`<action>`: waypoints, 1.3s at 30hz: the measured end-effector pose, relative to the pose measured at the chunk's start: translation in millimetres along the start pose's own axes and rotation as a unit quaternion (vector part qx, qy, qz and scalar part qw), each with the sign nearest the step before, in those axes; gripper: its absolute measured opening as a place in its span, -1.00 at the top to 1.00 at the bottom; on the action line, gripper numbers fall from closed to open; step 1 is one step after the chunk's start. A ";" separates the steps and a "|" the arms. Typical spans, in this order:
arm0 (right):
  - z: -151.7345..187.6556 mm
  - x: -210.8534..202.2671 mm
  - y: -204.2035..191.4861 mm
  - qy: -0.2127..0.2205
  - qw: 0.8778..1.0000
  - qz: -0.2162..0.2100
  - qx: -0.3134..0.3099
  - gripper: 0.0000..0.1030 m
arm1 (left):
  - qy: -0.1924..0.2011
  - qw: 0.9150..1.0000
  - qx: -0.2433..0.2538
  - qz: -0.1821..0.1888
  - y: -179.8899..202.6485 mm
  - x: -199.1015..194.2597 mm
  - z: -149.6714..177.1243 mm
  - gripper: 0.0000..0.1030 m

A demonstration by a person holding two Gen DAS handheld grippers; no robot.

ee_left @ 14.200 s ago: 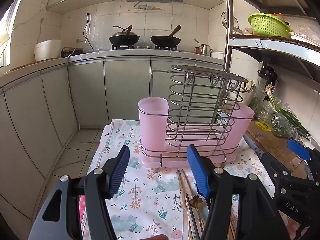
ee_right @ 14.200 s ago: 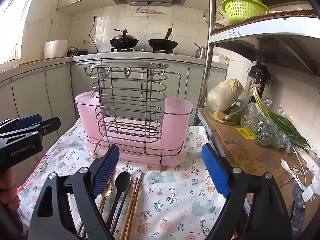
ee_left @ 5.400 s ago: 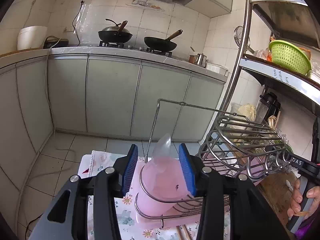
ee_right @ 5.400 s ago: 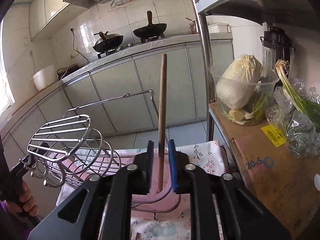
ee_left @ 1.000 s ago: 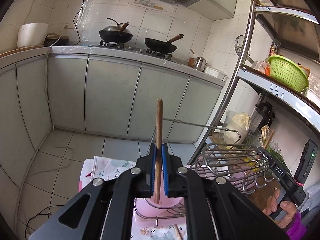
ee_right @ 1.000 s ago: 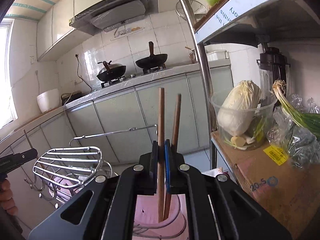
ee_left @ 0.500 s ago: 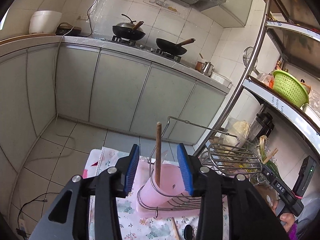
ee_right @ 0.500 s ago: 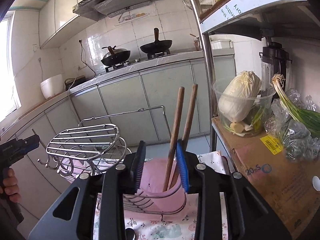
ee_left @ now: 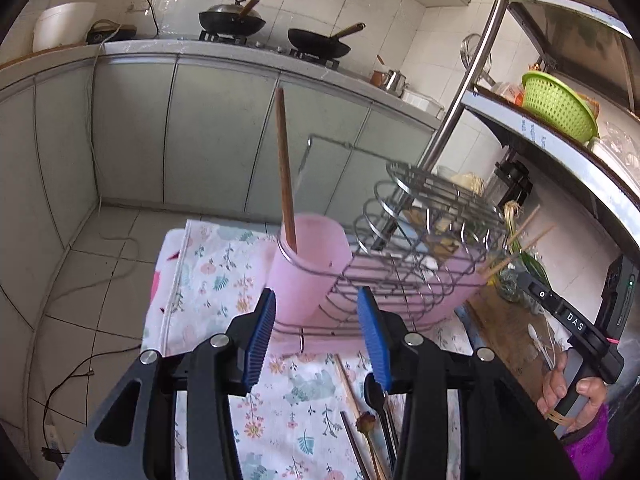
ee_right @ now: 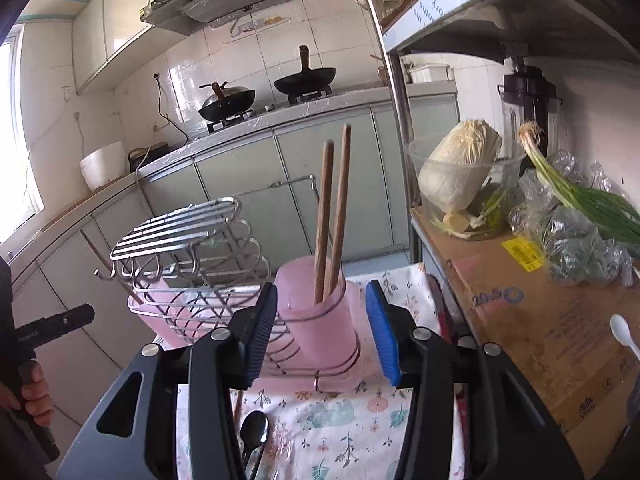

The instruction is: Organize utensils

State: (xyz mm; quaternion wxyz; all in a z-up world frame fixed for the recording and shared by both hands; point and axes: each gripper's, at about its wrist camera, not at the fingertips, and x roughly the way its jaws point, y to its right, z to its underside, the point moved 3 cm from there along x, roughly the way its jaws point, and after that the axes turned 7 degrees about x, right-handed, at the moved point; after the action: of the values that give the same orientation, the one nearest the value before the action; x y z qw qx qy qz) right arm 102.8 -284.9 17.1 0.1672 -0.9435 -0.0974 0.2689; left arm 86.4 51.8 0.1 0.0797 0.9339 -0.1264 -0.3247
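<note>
A wire utensil rack (ee_left: 424, 236) with pink cups stands on a floral cloth (ee_left: 208, 280). In the left wrist view one wooden chopstick (ee_left: 285, 168) stands in the near pink cup (ee_left: 310, 264). My left gripper (ee_left: 320, 336) is open and empty just before that cup. In the right wrist view two wooden chopsticks (ee_right: 332, 208) stand in the other pink cup (ee_right: 316, 320). My right gripper (ee_right: 326, 332) is open and empty, in front of that cup. A black spoon (ee_left: 376, 396) and more chopsticks (ee_left: 352, 404) lie on the cloth.
A cardboard box (ee_right: 540, 304) on the right carries a cabbage bowl (ee_right: 460, 176), green onions (ee_right: 580, 200) and a white spoon (ee_right: 624, 336). A metal shelf post (ee_right: 396, 92) rises behind the rack. Kitchen cabinets (ee_left: 192, 140) and woks (ee_left: 232, 20) are beyond.
Both grippers opened and let go of their chopsticks, which now stand in the pink cups. Both grippers have pulled back and down from the cups.
</note>
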 end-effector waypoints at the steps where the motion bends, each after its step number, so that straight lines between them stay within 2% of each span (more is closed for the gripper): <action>1: 5.8 2.4 1.8 -0.013 1.000 -0.003 0.007 0.09 | -0.015 1.000 -0.001 0.007 2.2 6.4 7.8 0.19; 5: 44.6 19.2 8.0 -0.096 0.994 -0.016 0.038 0.09 | -0.080 0.996 -0.013 0.041 11.5 36.8 41.9 0.19; 8: 75.5 30.5 11.5 -0.162 0.985 -0.026 0.055 0.09 | -0.133 0.989 -0.024 0.063 21.5 61.2 66.6 0.19; 12: 110.8 44.9 16.5 -0.246 0.965 -0.041 0.083 0.09 | -0.194 0.977 -0.037 0.081 35.1 92.6 93.8 0.19; 16: 132.9 56.1 22.1 -0.297 0.946 -0.054 0.118 0.10 | -0.231 0.968 -0.045 0.085 44.9 116.2 107.7 0.23; 20: 142.3 62.5 26.3 -0.319 0.935 -0.061 0.140 0.10 | -0.250 0.964 -0.042 0.081 51.1 128.7 113.7 0.35; 23: 144.9 66.2 27.7 -0.327 0.930 -0.065 0.151 0.13 | -0.263 0.961 -0.043 0.078 54.0 136.4 120.3 0.60; 24: 146.3 67.6 27.7 -0.329 0.929 -0.066 0.153 0.14 | -0.266 0.960 -0.044 0.079 53.5 138.5 121.5 0.74; 27: 149.3 73.3 27.3 -0.337 0.925 -0.069 0.163 0.15 | -0.257 0.962 -0.037 0.082 54.3 136.9 120.2 0.86; 34: 155.2 84.8 25.8 -0.363 0.910 -0.079 0.184 0.37 | -0.233 0.967 -0.041 0.089 44.4 119.6 104.6 0.94; 39: 161.9 98.7 18.7 -0.379 0.907 -0.062 0.172 0.49 | -0.204 0.974 -0.030 0.096 40.8 104.1 92.0 0.95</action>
State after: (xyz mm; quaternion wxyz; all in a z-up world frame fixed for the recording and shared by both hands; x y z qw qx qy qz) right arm 99.7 -232.6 -166.0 0.2940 -0.7191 -0.1634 0.6081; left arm 100.1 -23.3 -122.9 0.1114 0.8285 -0.2194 -0.5030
